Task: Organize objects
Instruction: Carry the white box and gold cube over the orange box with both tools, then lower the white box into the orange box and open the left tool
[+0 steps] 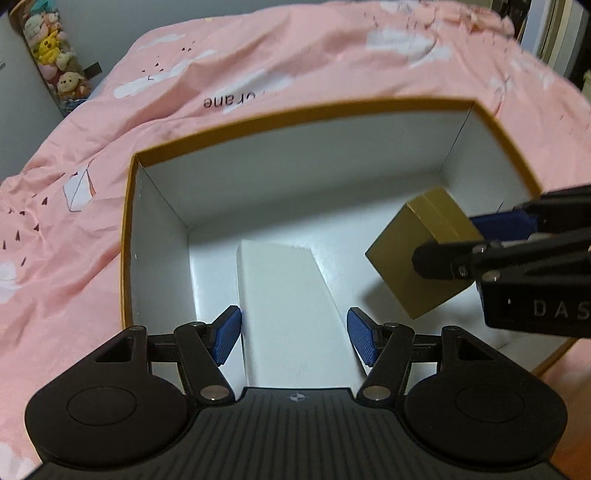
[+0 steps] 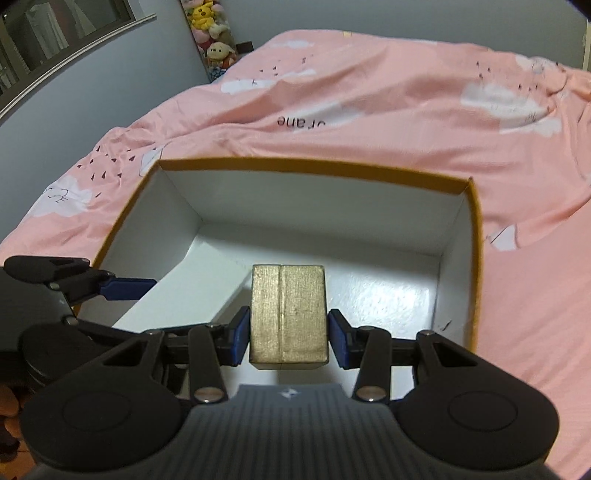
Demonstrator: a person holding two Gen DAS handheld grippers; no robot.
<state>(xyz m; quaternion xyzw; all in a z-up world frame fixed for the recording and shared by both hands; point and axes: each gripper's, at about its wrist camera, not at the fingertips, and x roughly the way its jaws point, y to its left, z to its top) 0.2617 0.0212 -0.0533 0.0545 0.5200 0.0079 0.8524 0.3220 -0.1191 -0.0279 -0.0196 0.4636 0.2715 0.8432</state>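
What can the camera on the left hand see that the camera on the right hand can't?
Only the left wrist view shows the white box along its length, between the left gripper's blue fingers, and the gold box's side faces.

Only the right wrist view shows the gold box head-on, pinched in the right gripper, plus the window frame on the grey wall.

Both show the big open box with its white inside, the pink quilt, and the plush toys.
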